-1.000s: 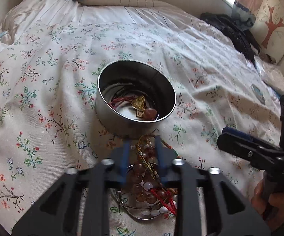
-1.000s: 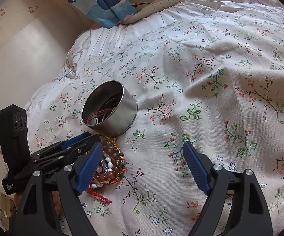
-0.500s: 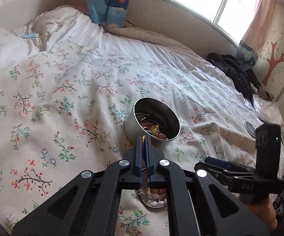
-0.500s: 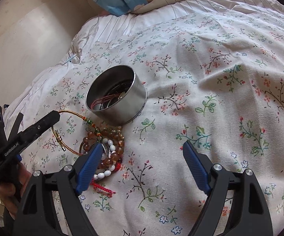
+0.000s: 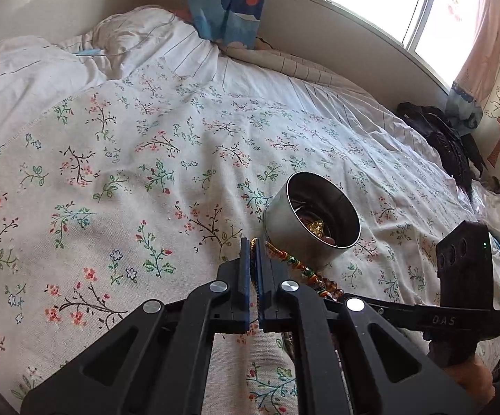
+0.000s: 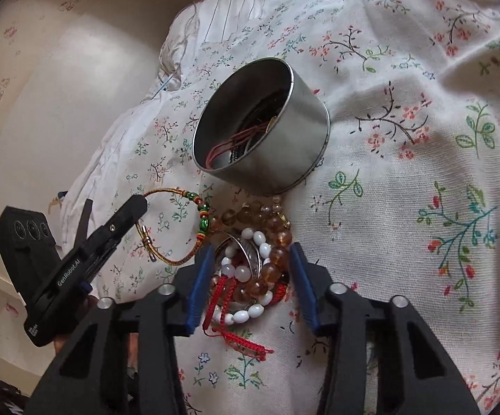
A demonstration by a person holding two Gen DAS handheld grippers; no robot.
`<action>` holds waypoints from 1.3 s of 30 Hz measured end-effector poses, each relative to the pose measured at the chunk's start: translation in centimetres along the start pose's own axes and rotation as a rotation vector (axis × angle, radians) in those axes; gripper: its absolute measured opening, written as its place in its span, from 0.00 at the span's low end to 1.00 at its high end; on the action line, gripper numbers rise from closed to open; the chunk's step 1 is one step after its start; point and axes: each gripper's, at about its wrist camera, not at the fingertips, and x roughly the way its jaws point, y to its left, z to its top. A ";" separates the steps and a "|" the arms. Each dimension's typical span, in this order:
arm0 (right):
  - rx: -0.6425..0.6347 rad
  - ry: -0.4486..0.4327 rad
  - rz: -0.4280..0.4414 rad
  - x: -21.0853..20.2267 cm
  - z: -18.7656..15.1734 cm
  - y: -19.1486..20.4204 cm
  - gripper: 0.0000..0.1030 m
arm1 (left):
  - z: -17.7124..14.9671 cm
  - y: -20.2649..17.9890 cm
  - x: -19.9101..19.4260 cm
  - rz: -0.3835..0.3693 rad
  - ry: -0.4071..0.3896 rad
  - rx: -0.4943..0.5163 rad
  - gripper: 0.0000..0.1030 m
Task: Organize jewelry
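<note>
L gripper [image 5: 254, 252]: jaws clamped tight on the gold cord bracelet [image 6: 167, 228], thin cord pinched at the very tips. The cord runs from there past green beads into the jewelry pile [image 6: 253, 266], which lies on the floral bedspread [image 6: 405, 207] just in front of the steel tin [image 6: 267, 131], nearly touching its wall.

R gripper [image 6: 250, 276]: jaws closing, straddling the pile; amber beads, white beads, silver bangle [image 6: 246, 252] and red cord [image 6: 229, 325] all sit between the blue pads. Can't tell if the pads press yet; gaps seem to show at both sides.

Risks (judgement):
- Gold cord looks tangled w/ the amber strand near the tin. If L lifts while R pins the pile, the cord could snag, slip out of the tip pinch, or drag the strands along.
- R closing on mixed items: round beads may squirt out, bangle may pop sideways, grip may take only part.
- Tin sits on soft bedding, looks tilted; a tug on a strand touching it could tip it and spill what is inside.

View diffs:
- R wrist: whole pile, cord loop w/ clasp end, red cords in the tin.
- L wrist: pile mostly hidden behind L's own fingers; shows the cord in the pinch up close, a gold pendant in the tin, and the window [image 5: 405, 3] and dark clothes beyond the tin.
</note>
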 end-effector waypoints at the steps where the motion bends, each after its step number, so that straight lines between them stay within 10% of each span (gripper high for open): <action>1: 0.004 -0.007 0.005 -0.2 -0.1 -0.1 0.17 | 0.0 0.0 0.0 -0.001 0.001 -0.001 0.03; 28: -0.079 -0.365 0.488 -11.2 -1.8 2.4 0.13 | -0.1 -1.2 -1.6 -0.095 -0.064 0.024 0.03; 39: -0.073 -0.393 0.445 -11.2 -1.2 2.4 0.13 | 0.6 -4.3 -3.8 -0.222 -0.152 0.095 0.03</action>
